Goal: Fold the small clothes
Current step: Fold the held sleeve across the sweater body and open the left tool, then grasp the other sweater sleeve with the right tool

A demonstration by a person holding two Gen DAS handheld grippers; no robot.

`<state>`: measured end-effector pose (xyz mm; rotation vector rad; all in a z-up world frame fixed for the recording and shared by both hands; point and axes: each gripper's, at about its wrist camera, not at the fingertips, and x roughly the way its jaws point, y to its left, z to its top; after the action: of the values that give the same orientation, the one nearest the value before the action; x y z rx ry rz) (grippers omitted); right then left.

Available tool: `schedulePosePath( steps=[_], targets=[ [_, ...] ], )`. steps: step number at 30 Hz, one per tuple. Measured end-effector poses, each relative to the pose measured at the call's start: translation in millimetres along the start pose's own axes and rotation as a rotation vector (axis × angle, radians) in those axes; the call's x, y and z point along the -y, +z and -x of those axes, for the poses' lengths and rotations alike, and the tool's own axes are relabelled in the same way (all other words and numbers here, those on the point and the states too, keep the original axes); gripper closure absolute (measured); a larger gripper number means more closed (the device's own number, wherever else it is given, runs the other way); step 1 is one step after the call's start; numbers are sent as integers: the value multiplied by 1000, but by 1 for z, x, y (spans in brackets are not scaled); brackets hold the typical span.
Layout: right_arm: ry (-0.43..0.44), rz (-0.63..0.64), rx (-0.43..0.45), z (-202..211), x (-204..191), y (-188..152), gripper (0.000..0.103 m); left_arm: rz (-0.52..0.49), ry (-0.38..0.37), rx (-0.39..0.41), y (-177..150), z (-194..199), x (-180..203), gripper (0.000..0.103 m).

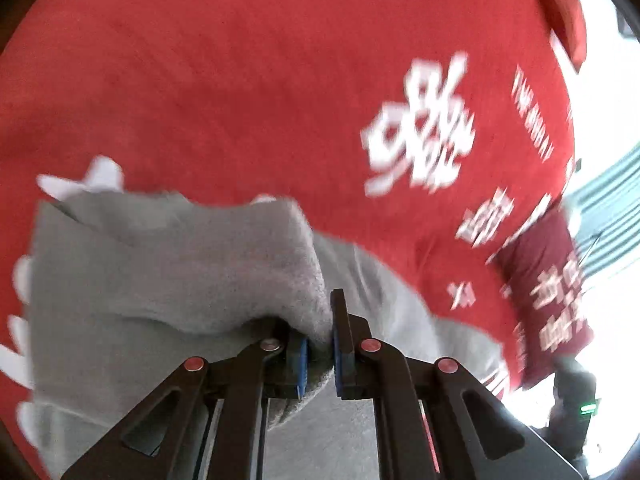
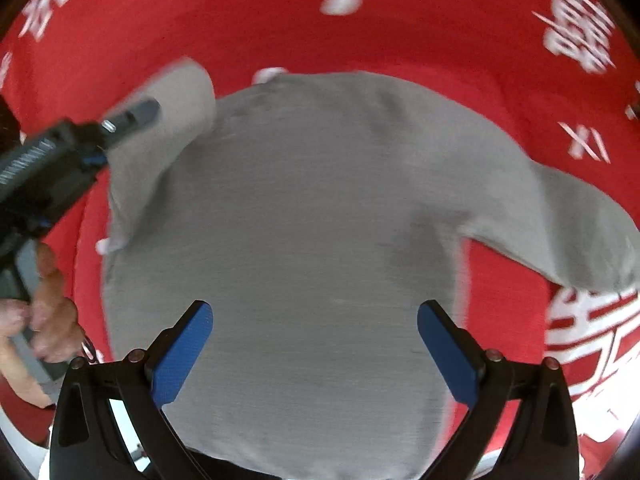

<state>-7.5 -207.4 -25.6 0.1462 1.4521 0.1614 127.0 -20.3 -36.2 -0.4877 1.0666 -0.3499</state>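
Grey knit fabric fills the lower left of the left wrist view: a small grey soft-knit garment lying on a red cloth printed with white characters that covers the counter. The left gripper is clamped tight on a bunched fold of that garment, its blue pads squeezing the cloth between them. The pinched part rises above the rest of the garment and drapes back toward its body. As a judgement, the grip sits close to the fabric's edge; a quick swing could drag the whole garment across the red cloth instead of laying only the sleeve over, or the fold could slip out of the pads. The picture is smeared, which suggests fast travel and raises that risk.

From the right wrist view, the garment spreads flat beneath the camera, one sleeve trailing off to its right and the other lifted at its upper left corner by the left gripper, whose handle a person's hand holds. The right gripper hangs over the garment's lower body with its jaws wide apart and nothing between them; its blue pads appear clear of the cloth, though I cannot tell for sure. Since nothing pins the body, the fold may land crooked, or the red cloth may wrinkle underneath.
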Motion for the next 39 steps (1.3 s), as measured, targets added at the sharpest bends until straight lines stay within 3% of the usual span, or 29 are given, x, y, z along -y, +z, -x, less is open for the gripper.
schedulePosePath(
  steps=[5, 7, 8, 10, 11, 12, 15, 17, 20, 23, 26, 30, 33, 35, 36, 38, 39],
  targets=[
    [-23, -74, -17, -4, 62, -10, 1, -32, 175, -120, -32, -62, 13, 92],
    [-26, -86, -27, -8, 73, -13, 1, -47, 233, -145, -39, -67, 12, 84],
    [-25, -89, -30, -9, 76, -12, 1, -58, 252, -147, -42, -65, 14, 76],
    [-23, -88, -30, -9, 77, -11, 1, -81, 286, -137, -44, -57, 16, 46],
    [-19, -81, -23, -7, 77, -7, 1, -93, 307, -127, -45, -51, 17, 25],
    [-17, -71, -15, -6, 74, -3, 1, -108, 329, -111, -46, -41, 18, 21],
    [-15, -20, 21, 3, 61, 9, 1, -121, 346, -99, -43, -11, 13, 21],
    [-13, 37, 51, 8, 43, 23, 1, -110, 398, -65, -37, 16, -4, 21],
    [-3, 165, 107, 13, -2, 45, 1, -37, 547, 0, -23, 51, -53, 21],
    [10, 309, 138, 4, -55, 64, 1, 41, 681, -16, -9, 59, -108, 21],
    [-28, 479, 137, -18, -111, 72, 1, 132, 671, -32, -1, 64, -151, 21],
    [-148, 695, 108, -62, -169, 70, 2, 231, 527, -102, 5, 57, -189, 21],
    [-257, 769, 106, -87, -184, 69, 5, 238, 440, -166, 5, 45, -200, 21],
    [-330, 778, 100, -98, -184, 73, 13, 213, 415, -151, 7, 45, -199, 24],
    [-352, 772, 91, -102, -182, 75, 20, 213, 393, -146, 9, 45, -199, 43],
    [-294, 708, 56, -102, -173, 85, 94, 228, 348, -145, 13, 47, -201, 71],
    [-245, 634, 61, -94, -164, 93, 92, 239, 348, -141, 15, 49, -204, 79]
  ],
)
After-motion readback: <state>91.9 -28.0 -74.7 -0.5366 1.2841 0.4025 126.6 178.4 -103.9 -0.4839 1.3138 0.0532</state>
